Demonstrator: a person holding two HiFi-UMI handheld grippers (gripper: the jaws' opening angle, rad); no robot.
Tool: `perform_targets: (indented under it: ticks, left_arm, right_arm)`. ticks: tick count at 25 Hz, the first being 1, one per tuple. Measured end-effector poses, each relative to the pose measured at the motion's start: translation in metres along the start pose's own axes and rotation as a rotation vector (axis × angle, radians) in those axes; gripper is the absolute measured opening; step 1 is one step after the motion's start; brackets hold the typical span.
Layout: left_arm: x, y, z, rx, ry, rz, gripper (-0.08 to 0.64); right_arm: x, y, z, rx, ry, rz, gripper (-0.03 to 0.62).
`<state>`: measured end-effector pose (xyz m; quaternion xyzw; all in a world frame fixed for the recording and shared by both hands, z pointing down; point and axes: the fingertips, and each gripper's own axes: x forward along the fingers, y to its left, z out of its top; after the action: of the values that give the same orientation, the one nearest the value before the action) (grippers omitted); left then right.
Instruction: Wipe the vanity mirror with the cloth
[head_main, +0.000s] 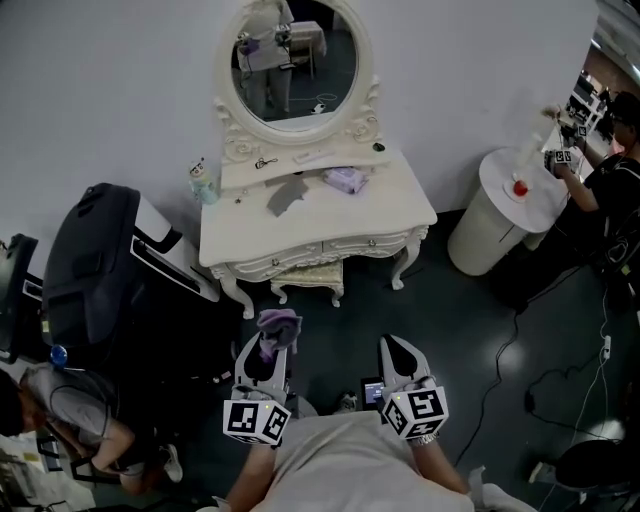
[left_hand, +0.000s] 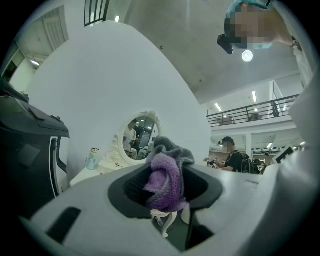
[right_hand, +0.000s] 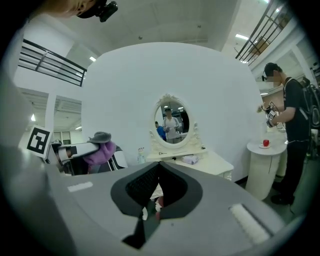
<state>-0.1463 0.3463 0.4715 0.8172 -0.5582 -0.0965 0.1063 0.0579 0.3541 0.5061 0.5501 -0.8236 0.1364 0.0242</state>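
Observation:
The white vanity table stands against the wall ahead, with its oval mirror upright on it. My left gripper is shut on a bunched purple and grey cloth, held low above the dark floor and well short of the table. In the left gripper view the cloth fills the jaws of that gripper, and the mirror shows far beyond. My right gripper is shut with nothing in it. In the right gripper view its jaws point at the mirror.
A grey rag, a pale packet and a small bottle lie on the vanity. A stool sits under it. A black case stands left, a round white pedestal with a person right, and cables cross the floor.

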Motion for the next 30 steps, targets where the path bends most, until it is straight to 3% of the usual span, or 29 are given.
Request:
perform_targets:
  ticks: [9,19,24,30]
  left_arm:
    - [0.075,0.004,-0.008,0.004,0.010,-0.020,0.158]
    - [0.222,0.045,0.011,-0.009,0.002,-0.093,0.158]
    - [0.291,0.078,0.029,0.007,-0.003,-0.139,0.157]
    - [0.340,0.130,0.045,0.017,-0.022,-0.118,0.156]
  right_arm:
    - [0.046,-0.050,0.008,0.028,0.020,-0.044,0.008]
    - [0.163,-0.100,0.057,0.013,-0.013,-0.106,0.008]
    - [0.235,-0.116,0.091,0.016,-0.061,-0.144,0.008]
    - [0.305,-0.118,0.100,0.025,-0.063,-0.145,0.008]
